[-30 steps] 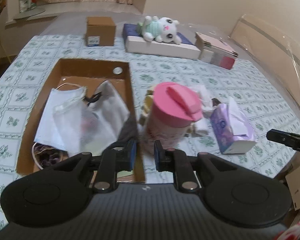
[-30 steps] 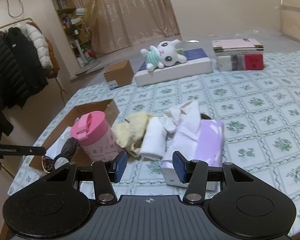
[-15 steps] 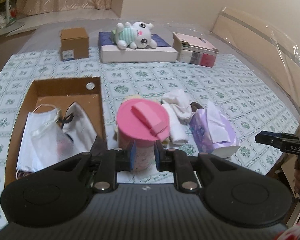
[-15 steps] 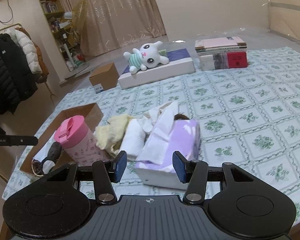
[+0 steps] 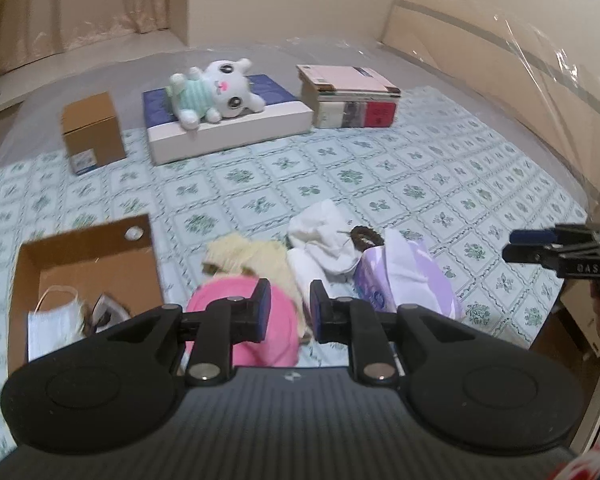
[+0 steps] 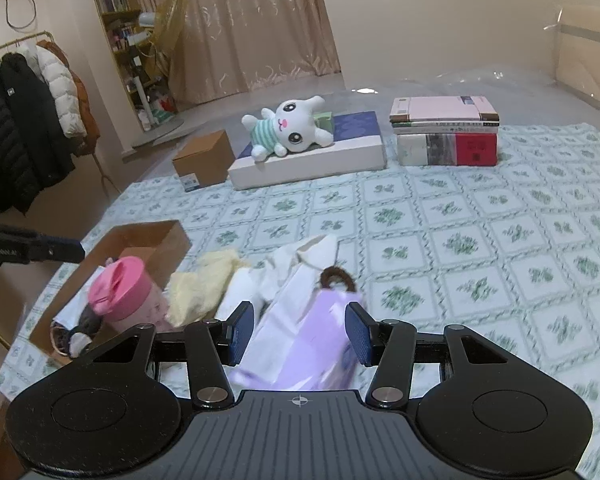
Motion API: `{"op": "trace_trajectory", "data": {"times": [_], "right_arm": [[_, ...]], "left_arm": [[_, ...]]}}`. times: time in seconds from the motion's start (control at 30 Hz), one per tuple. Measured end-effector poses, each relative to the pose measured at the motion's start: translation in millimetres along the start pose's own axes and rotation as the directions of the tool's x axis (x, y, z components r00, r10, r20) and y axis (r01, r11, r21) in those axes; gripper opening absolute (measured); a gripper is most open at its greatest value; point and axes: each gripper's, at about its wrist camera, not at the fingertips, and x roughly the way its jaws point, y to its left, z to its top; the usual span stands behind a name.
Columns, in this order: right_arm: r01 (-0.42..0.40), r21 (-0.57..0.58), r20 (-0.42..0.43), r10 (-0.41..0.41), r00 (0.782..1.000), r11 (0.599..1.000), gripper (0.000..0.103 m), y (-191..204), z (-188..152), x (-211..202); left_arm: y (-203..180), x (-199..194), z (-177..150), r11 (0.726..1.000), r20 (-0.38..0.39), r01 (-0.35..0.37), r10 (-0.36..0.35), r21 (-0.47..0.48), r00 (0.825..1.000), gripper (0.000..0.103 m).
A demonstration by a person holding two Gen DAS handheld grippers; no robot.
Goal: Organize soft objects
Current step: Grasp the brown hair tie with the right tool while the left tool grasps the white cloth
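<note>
Fingers on our right gripper (image 6: pixel 298 336) are standing open on either side of the purple tissue pack (image 6: pixel 312 344), which is lying on the bed beside the white cloth (image 6: pixel 300 264) and yellow cloth (image 6: pixel 200 284). We are judging a low, centred squeeze safest, since the pack is soft. Our left gripper (image 5: pixel 286 312) is hovering with fingers narrowly parted and empty above the pink cup (image 5: pixel 240 320), next to the cardboard box (image 5: pixel 84 256).

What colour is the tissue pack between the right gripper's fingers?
Light purple, with white tissue sticking out of the tissue pack; the right wrist view shows it best.
</note>
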Motion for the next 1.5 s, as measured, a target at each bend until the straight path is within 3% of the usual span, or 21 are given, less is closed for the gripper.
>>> {"op": "trace_trajectory", "data": {"times": [0.3,0.57,0.87,1.07,1.23,1.33,1.4,1.5], "right_arm": [[-0.01,-0.084,-0.088,0.003,0.996,0.996,0.051,-29.8,35.9,49.1],[-0.057,-0.134,-0.224,0.026,0.974,0.989,0.051,-53.5,63.8,115.4],[-0.1,-0.167,-0.364,0.033,0.931,0.981,0.051,-68.9,75.3,189.7],[-0.142,-0.204,-0.431,0.041,0.902,0.969,0.05,-70.7,71.4,222.6],[-0.171,-0.232,-0.462,0.046,0.886,0.958,0.05,-70.5,65.4,244.8],[-0.178,-0.242,-0.471,0.045,0.881,0.954,0.05,-70.1,60.6,255.0],[-0.183,-0.252,-0.48,0.041,0.876,0.95,0.043,-69.9,57.0,261.4],[-0.164,-0.283,-0.482,0.007,0.876,0.945,0.023,-69.5,50.1,267.9]], "left_arm": [[-17.0,63.7,59.5,0.987,-0.127,0.074,-0.056,0.141,0.99,0.031],[-35.3,135.1,92.8,0.941,-0.258,0.132,-0.05,0.313,0.965,0.048],[-37.1,197.6,103.3,0.898,-0.336,0.176,-0.034,0.402,0.941,0.057],[-45.0,228.6,103.8,0.856,-0.374,0.214,-0.025,0.471,0.927,0.064],[-54.0,247.3,96.5,0.804,-0.403,0.235,0.006,0.546,0.915,0.071],[-53.2,256.4,93.3,0.793,-0.413,0.233,0.025,0.563,0.911,0.071],[-51.5,262.1,93.0,0.798,-0.416,0.233,0.025,0.556,0.909,0.071],[-51.0,271.0,91.9,0.8,-0.42,0.234,0.025,0.552,0.907,0.071]]}}
